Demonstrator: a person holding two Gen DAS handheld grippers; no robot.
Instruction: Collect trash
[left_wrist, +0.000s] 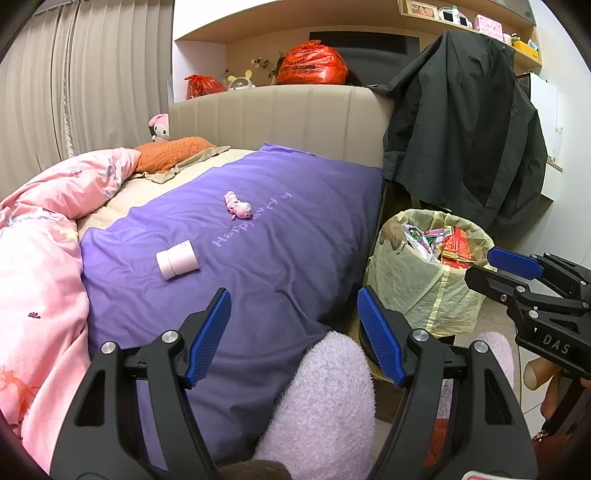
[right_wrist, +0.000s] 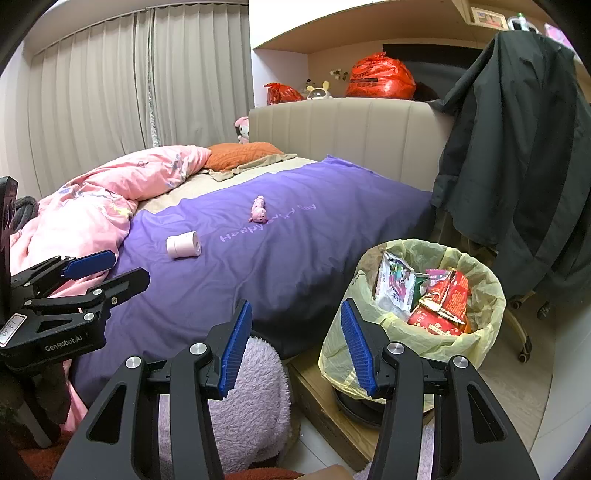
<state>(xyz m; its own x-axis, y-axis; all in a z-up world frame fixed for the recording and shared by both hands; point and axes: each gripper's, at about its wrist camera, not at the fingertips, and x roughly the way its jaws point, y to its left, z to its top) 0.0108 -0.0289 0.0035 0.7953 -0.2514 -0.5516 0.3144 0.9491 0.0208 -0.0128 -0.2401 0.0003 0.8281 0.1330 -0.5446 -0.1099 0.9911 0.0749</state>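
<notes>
Left gripper (left_wrist: 293, 332) hangs over the near edge of the bed, jaws spread wide with nothing between the blue pads (left_wrist: 208, 334). Right gripper (right_wrist: 295, 345) likewise stands parted and empty, its fingers framing the gap between the bed and the trash bin (right_wrist: 484, 334).

From the left wrist view I see the right gripper (left_wrist: 517, 264) come in from the right edge, just beside the bin's rim, with fingers of the person's hand (left_wrist: 543, 373) below it. From the right wrist view the left gripper (right_wrist: 92, 267) sits at the left edge, over the pink duvet (right_wrist: 92, 206).

Bin stands on the floor right beside the bed, lined with a pale yellow bag and filled near the top with wrappers (right_wrist: 439, 295), red and white packets.

On the purple blanket (left_wrist: 280, 236): a small pale pink cylindrical container (left_wrist: 177, 259) lying on its side, and farther toward the headboard a little pink toy (left_wrist: 238, 205), next to the printed lettering. The two lie well apart from each other and neither is touched by a gripper.

Fuzzy lilac object (left_wrist: 325, 398) low in frame between my jaws; I cannot tell what it is. Dark jacket (left_wrist: 465, 129) draped over a chair behind the bin. Orange plastic bags (left_wrist: 312, 63) on the ledge above the headboard.
</notes>
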